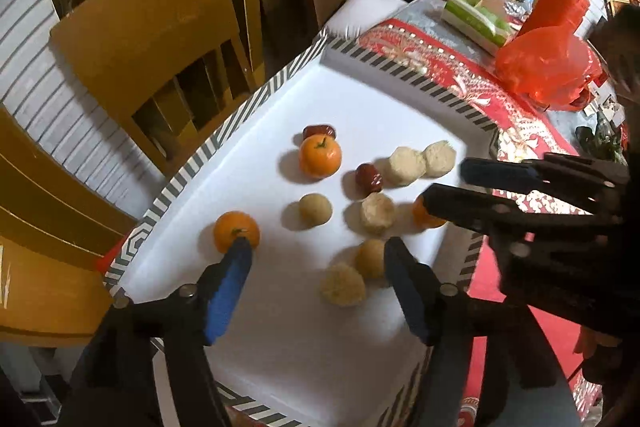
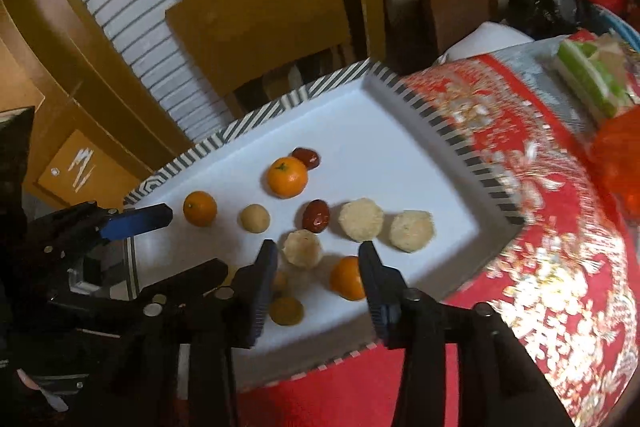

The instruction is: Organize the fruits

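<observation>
Left wrist view: no legible writing; both the left gripper [image 1: 318,253] and right gripper [image 2: 318,255] gape above the tray [image 1: 360,99].

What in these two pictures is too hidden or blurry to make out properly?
- Left wrist view: the near orange is partly hidden behind the right gripper.
- Right wrist view: the two round beige pieces near the left finger are in shadow; one is mostly covered.
- Right wrist view: the green-and-white box is motion-blurred.
- Left wrist view: the tray has its near edge hidden by the left gripper.
</observation>
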